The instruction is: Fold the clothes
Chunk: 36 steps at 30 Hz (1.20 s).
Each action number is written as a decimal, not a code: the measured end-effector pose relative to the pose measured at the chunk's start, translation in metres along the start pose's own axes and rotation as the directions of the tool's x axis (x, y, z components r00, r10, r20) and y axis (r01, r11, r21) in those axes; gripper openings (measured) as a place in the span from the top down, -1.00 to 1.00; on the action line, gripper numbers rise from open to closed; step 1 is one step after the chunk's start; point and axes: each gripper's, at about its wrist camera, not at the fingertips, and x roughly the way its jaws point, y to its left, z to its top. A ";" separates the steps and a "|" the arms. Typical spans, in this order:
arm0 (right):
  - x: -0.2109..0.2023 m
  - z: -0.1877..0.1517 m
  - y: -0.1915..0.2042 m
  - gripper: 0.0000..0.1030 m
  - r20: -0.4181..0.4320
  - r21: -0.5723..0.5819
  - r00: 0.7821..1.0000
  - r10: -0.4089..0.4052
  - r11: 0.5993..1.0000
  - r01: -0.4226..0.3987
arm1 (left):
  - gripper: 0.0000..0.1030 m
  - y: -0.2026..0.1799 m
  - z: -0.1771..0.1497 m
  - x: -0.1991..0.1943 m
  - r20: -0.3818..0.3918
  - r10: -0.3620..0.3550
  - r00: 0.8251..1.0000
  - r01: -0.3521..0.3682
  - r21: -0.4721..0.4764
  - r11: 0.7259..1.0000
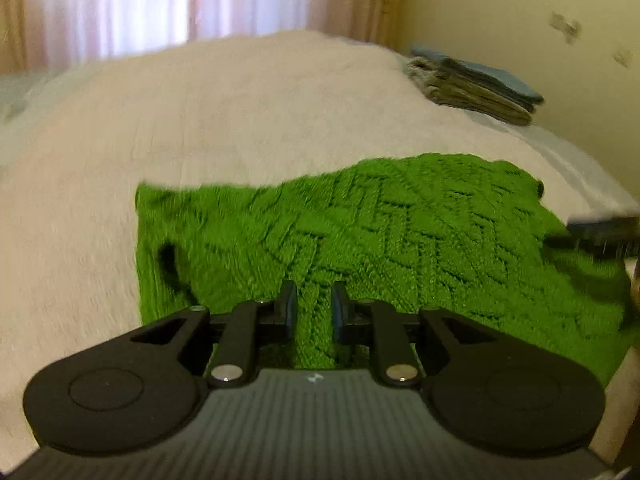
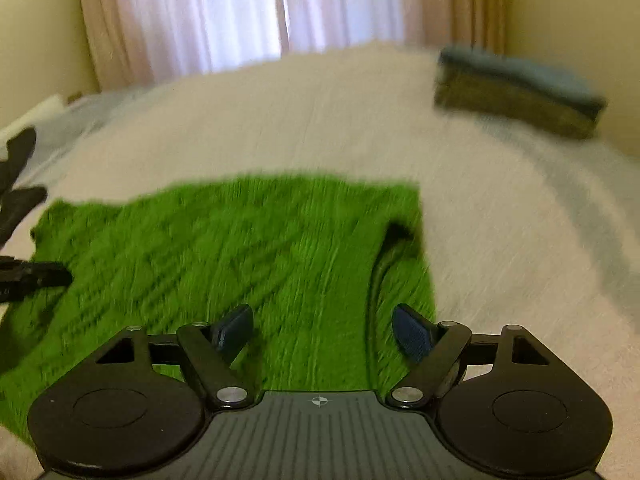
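Green knit on a white bed, both grippers held over its near edge.

The left gripper (image 1: 313,306) is narrowed to a small gap, with knit (image 1: 360,240) seen between the pads; a grip cannot be told. The right gripper (image 2: 322,330) is spread wide and holds nothing. Bare bedspread (image 1: 200,120) lies open from 9 to 12 o'clock; a folded stack (image 1: 476,84) sits at 2 o'clock.
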 end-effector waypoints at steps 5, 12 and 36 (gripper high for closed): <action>-0.036 -0.011 0.026 -0.56 0.080 -0.033 0.996 0.040 0.999 -0.037 | 0.72 -0.008 -0.017 -0.022 0.038 -0.033 0.999 0.032 0.024 0.999; -0.051 -0.060 0.051 -0.55 -0.074 -0.027 0.995 -0.063 0.998 0.061 | 0.74 -0.031 -0.070 -0.056 -0.070 0.022 0.997 -0.026 -0.053 0.998; -0.220 -0.088 0.101 -0.74 -0.001 0.173 0.995 -0.102 0.980 0.101 | 0.20 -0.124 -0.082 -0.219 0.035 0.258 0.965 -0.255 -0.073 0.964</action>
